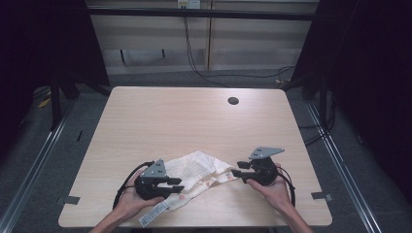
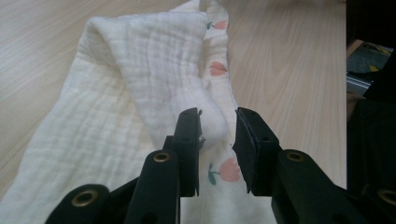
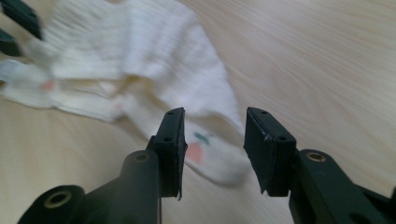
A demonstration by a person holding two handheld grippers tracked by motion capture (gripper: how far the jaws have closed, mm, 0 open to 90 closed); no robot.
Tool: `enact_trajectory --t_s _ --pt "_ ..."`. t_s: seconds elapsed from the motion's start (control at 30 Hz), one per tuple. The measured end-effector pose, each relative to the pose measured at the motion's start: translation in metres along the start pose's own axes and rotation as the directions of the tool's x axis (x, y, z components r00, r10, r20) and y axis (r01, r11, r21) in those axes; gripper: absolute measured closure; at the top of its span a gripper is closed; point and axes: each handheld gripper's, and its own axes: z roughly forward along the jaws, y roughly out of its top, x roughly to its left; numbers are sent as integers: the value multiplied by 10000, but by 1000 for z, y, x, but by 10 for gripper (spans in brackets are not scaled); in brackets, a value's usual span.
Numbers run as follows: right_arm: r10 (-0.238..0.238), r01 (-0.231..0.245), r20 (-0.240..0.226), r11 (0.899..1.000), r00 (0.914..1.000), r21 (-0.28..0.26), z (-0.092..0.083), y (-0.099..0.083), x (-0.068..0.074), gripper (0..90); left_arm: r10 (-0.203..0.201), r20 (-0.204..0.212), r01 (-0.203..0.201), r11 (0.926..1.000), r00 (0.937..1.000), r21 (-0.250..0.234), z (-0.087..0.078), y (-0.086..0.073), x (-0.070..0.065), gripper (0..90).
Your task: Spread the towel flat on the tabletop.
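1. The left hand-held gripper [image 2: 217, 135] has its jaws apart around a fold of cloth [image 2: 154, 79], no firm pinch visible.
2. The right hand-held gripper [image 3: 212, 140] is open, with the cloth's end at its 12 o'clock on the table [image 1: 194, 116].

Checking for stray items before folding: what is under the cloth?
Around the cream cloth bare wooden table shows, and a white label sticks out at its near edge. Whatever lies beneath its folds is covered.

Left gripper [image 2: 217, 135] lay low over the cream muslin cloth [image 2: 140, 84], jaws parted. A raised fold of the cloth stood between the pads, touching the left-hand pad [image 2: 189, 133]; contact with the other pad could not be judged. Pink tulip print [image 2: 229, 169] lay just below the jaws. Wood-grain tabletop [image 2: 289, 70] extended ahead and on both sides.
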Motion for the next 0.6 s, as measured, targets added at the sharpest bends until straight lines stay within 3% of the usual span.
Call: enact_trajectory --t_s 0.17,0.23,0.4,0.43,0.5,0.57,0.6 --pt "181 -198 354 9987 9992 479 10 -11 -15 602 76 -6 -76 9999 10000 90 3 -1 0 726" --pt "66 -80 255 9983 9997 574 16 -13 -15 604 -82 -472 79 9999 9988 -69 0 -3 0 713" --pt "-70 34 367 9954 9993 962 24 -15 -12 602 -460 -195 457 9989 9988 -143 -4 -10 4 695" --pt "-414 364 487 9944 9980 990 25 -15 -11 660 -359 -82 359 9994 9993 -5 -1 -11 3 686" --pt "-440 386 502 9937 9978 1052 25 -15 -8 713 -482 395 484 9988 9981 -54 3 -10 4 646" --pt "-601 568 292 9931 9978 1025 26 -15 -8 755 -371 298 367 9993 9989 112 9 -8 4 623" --pt "-458 440 164 9942 9988 979 26 -16 -9 787 -467 435 465 9989 9980 59 12 -7 5 615"
